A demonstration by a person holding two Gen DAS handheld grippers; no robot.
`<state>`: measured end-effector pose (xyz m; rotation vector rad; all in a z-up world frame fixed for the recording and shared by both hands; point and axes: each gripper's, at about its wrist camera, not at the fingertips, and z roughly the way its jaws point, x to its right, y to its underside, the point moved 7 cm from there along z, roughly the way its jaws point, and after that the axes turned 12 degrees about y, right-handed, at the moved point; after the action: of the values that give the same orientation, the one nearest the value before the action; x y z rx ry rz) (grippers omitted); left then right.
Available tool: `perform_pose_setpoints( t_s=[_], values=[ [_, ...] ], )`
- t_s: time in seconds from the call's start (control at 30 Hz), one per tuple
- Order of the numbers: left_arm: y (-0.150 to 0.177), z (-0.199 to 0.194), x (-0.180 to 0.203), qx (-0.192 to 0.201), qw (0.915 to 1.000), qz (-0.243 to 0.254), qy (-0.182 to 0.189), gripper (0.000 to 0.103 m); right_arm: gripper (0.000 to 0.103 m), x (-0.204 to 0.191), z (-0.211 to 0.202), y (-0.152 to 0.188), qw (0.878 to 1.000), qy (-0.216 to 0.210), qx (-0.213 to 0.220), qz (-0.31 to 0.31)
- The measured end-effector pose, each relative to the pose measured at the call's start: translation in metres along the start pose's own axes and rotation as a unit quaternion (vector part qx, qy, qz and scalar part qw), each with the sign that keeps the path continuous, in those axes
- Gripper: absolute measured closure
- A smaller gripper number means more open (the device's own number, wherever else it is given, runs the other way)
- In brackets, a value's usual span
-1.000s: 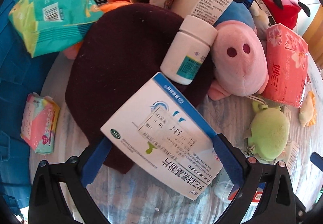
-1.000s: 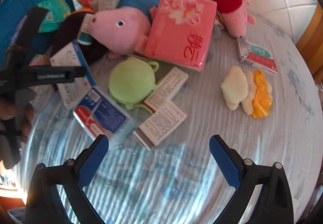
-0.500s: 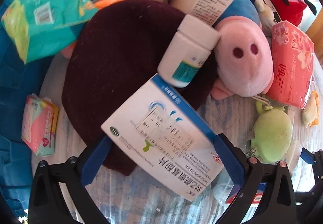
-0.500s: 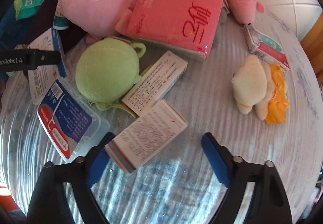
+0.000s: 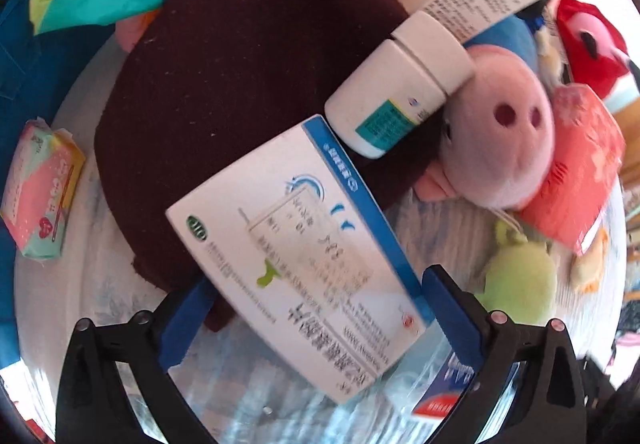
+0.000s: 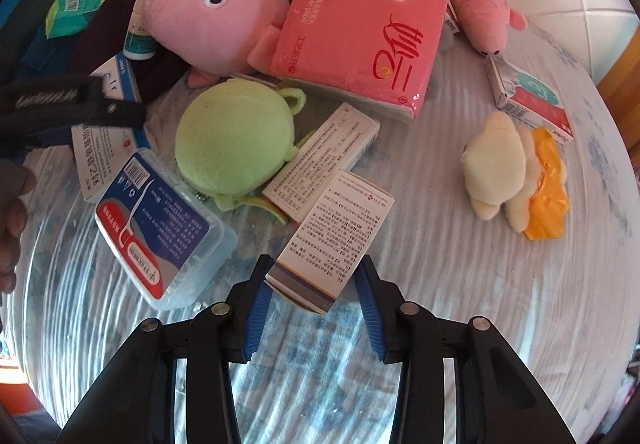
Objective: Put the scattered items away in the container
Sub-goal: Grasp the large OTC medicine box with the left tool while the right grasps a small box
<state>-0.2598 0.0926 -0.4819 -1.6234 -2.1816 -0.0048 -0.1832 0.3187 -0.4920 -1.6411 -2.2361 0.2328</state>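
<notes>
My left gripper [image 5: 316, 316] is open, its blue pads either side of a white and blue medicine box [image 5: 296, 248] that lies partly on a dark maroon hat [image 5: 240, 84]. A white pill bottle [image 5: 400, 84] rests on the hat beside a pink pig plush [image 5: 500, 140]. My right gripper [image 6: 314, 306] has closed on the near end of a white printed medicine box [image 6: 340, 232] on the table. The blue container [image 5: 24, 56] is at the left edge of the left view.
Around the right gripper lie a clear floss box [image 6: 160, 228], a green round plush [image 6: 236, 140], a second white box [image 6: 324, 160], a pink tissue pack [image 6: 368, 20], a cream and orange plush [image 6: 516, 176] and a small red-white box [image 6: 528, 96].
My right gripper moved forward to the white printed box and its jaws narrowed around it. My left gripper moved closer over the white and blue box and stayed open.
</notes>
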Motion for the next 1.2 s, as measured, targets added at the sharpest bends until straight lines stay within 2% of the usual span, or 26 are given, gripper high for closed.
perform_pose_setpoints(
  t_s=[0.07,0.13,0.23,0.43,0.67,0.8,1.0,1.07,1.1,1.2],
  values=[
    [-0.002,0.003,-0.002,-0.002,0.9996,-0.024,-0.015,0.001,0.062,-0.001,-0.002,0.004,1.000,0.001,0.000,-0.003],
    [-0.002,0.005,-0.001,-0.010,0.9991,-0.025,-0.032,0.001,0.062,-0.001,-0.003,0.008,1.000,0.001,0.000,-0.001],
    [0.002,0.003,0.002,-0.014,0.9986,0.000,-0.051,0.014,0.062,-0.001,-0.005,0.010,1.000,-0.003,0.000,0.000],
    [0.013,-0.014,-0.003,-0.005,0.9978,0.041,-0.053,0.025,0.067,0.001,-0.010,0.014,1.000,-0.020,-0.001,0.010],
    [0.032,-0.037,-0.017,0.007,0.9979,0.051,-0.040,0.027,0.068,0.011,-0.029,0.024,0.998,-0.041,0.005,0.039],
    [0.047,-0.048,-0.022,0.006,0.9984,0.048,-0.028,0.027,0.068,0.014,-0.044,0.033,0.998,-0.040,0.009,0.042],
    [0.059,-0.059,-0.027,0.007,0.9986,0.043,-0.029,0.027,0.068,0.021,-0.072,0.045,0.998,-0.035,0.015,0.042],
    [0.060,-0.064,-0.026,0.011,0.9988,0.040,-0.026,0.027,0.068,0.025,-0.069,0.022,0.998,-0.036,0.020,0.043],
    [0.061,-0.067,-0.024,0.014,0.9988,0.040,-0.026,0.027,0.068,0.010,-0.065,0.016,0.998,-0.036,0.022,0.044],
    [0.063,-0.078,-0.017,0.021,0.9986,0.045,-0.017,0.027,0.068,0.006,-0.080,0.020,0.998,-0.036,0.029,0.046]
  ],
)
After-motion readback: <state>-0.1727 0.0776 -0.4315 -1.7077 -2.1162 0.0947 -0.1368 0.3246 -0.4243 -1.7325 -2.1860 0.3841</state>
